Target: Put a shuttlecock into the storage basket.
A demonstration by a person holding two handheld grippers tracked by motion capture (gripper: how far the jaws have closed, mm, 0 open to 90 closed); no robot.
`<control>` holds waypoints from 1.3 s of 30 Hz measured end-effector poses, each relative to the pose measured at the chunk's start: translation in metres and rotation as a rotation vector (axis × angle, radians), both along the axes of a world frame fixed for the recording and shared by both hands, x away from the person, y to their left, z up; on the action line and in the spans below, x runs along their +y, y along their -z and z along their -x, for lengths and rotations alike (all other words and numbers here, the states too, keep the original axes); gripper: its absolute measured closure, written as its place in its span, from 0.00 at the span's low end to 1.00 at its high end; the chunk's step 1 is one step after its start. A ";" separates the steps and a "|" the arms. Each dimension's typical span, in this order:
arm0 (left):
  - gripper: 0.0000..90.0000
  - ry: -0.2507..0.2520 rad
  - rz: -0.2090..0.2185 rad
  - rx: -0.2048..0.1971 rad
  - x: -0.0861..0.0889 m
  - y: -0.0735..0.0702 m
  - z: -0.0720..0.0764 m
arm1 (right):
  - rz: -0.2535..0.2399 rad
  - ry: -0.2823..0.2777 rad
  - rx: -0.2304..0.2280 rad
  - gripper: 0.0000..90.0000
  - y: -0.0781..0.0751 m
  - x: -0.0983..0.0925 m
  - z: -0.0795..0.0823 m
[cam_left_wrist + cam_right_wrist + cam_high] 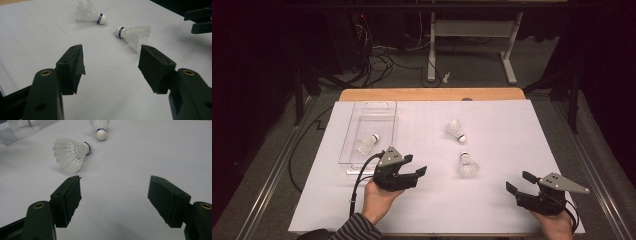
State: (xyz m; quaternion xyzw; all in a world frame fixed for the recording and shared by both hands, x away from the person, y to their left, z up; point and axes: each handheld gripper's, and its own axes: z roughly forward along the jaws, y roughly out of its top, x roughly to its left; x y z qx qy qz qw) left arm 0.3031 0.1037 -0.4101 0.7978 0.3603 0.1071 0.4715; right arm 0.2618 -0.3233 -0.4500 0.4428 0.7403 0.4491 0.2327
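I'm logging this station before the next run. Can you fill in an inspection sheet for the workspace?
Surface: white sheet over a wooden table.
Job's things: two shuttlecocks loose on the sheet, far one, near one; a third lies in the clear tray.
Clutter: nothing seen.
Grippers: left tool open, empty; right tool open, empty.
Cables: black cable trails from the left tool; wires on the floor.
Surroundings: dark room, white desk frame behind.
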 end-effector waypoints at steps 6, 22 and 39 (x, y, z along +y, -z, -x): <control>0.42 0.012 0.000 0.000 -0.008 -0.001 -0.003 | 0.002 0.000 -0.002 0.30 0.000 0.000 0.000; 0.42 0.022 0.006 0.006 -0.020 0.001 -0.010 | 0.001 0.001 0.000 0.30 0.000 0.000 0.000; 0.43 0.047 -0.010 0.011 -0.034 0.003 -0.014 | -0.003 0.002 0.000 0.31 0.000 -0.001 0.000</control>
